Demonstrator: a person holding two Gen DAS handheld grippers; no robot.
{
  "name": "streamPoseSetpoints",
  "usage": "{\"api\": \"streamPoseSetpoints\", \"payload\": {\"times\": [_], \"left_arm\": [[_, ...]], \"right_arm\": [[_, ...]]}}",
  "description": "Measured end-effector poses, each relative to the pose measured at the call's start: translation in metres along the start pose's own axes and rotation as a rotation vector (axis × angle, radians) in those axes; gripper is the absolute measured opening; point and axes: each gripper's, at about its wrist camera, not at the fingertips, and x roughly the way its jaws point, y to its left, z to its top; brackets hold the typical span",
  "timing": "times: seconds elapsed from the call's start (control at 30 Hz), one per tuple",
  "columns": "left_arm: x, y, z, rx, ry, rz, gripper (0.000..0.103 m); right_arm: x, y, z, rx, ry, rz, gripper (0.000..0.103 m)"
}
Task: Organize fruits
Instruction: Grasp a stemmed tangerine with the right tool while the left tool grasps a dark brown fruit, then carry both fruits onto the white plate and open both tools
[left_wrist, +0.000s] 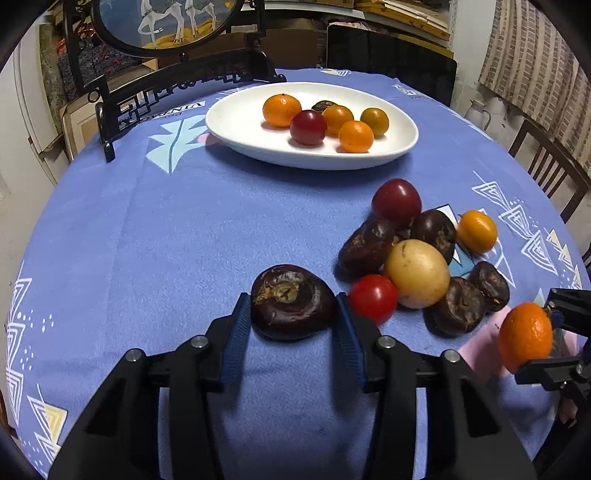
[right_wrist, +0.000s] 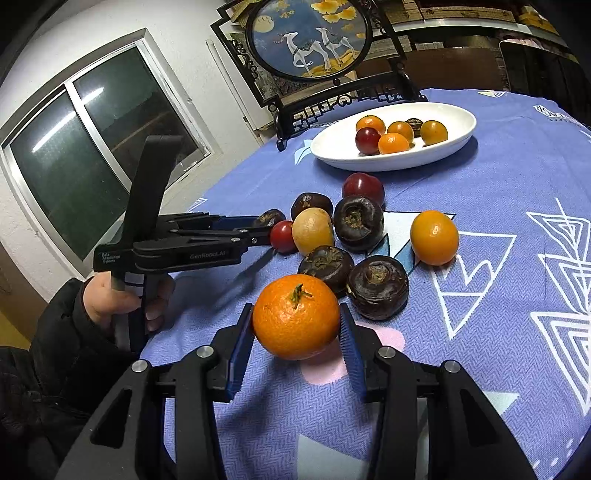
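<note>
My left gripper (left_wrist: 293, 306) is shut on a dark brown water chestnut (left_wrist: 293, 301), low over the blue cloth. My right gripper (right_wrist: 295, 317) is shut on an orange tangerine (right_wrist: 295, 315), held just above the cloth; it also shows in the left wrist view (left_wrist: 524, 336). A white oval plate (left_wrist: 236, 129) at the back holds several small oranges, a dark red plum (left_wrist: 308, 127) and a chestnut. A loose pile lies between: a red tomato (left_wrist: 373, 297), a yellow fruit (left_wrist: 417, 273), a plum (left_wrist: 397, 201), an orange (left_wrist: 476, 230) and several chestnuts.
A black carved stand with a round deer painting (right_wrist: 310, 37) stands behind the plate. Wooden chairs (left_wrist: 546, 162) ring the round table's far right edge. A window (right_wrist: 92, 147) is at the left. The table edge falls away at front left.
</note>
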Motion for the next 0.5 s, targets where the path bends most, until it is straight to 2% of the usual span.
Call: {"api": "streamPoseSetpoints", "payload": {"times": [0.4, 0.5], "left_arm": [[-0.056, 0.007, -0.017, -0.067, -0.136, -0.017, 0.045], [-0.069, 0.008, -0.011, -0.064, -0.17, -0.019, 0.045]], "right_arm": [[-0.006, -0.001, -0.001, 0.003, -0.022, 0.013, 0.045], [-0.014, -0.003, -0.001, 0.021, 0.005, -0.029, 0.045]]}}
